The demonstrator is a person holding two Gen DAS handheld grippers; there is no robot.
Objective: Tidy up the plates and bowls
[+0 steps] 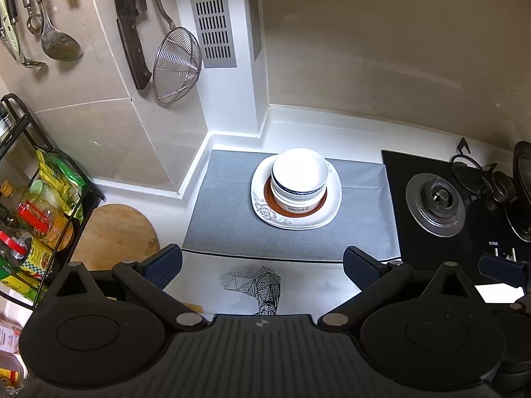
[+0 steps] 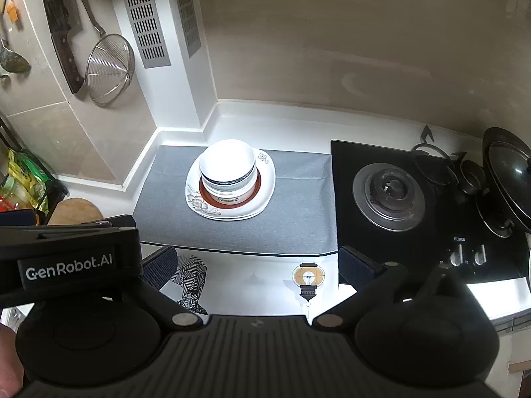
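A stack of white bowls [image 1: 299, 174] sits on a red-rimmed plate [image 1: 295, 211], which rests on a white flower-patterned square plate [image 1: 265, 210], all on a grey mat [image 1: 225, 219]. The same stack of bowls [image 2: 228, 170], the flowered plate [image 2: 199, 200] and the mat [image 2: 298, 219] show in the right wrist view. My left gripper [image 1: 262, 263] is open and empty, held back from the stack near the mat's front edge. My right gripper [image 2: 255, 265] is open and empty, also short of the stack. The left gripper's body [image 2: 69, 258] shows at the left of the right wrist view.
A black gas hob [image 1: 434, 204] with a burner [image 2: 388, 195] lies right of the mat, with a pan lid [image 2: 506, 172] at far right. A knife [image 1: 131, 39] and strainer [image 1: 177, 63] hang on the wall. A rack of bottles [image 1: 36, 219] and a wooden board [image 1: 116, 232] stand at left.
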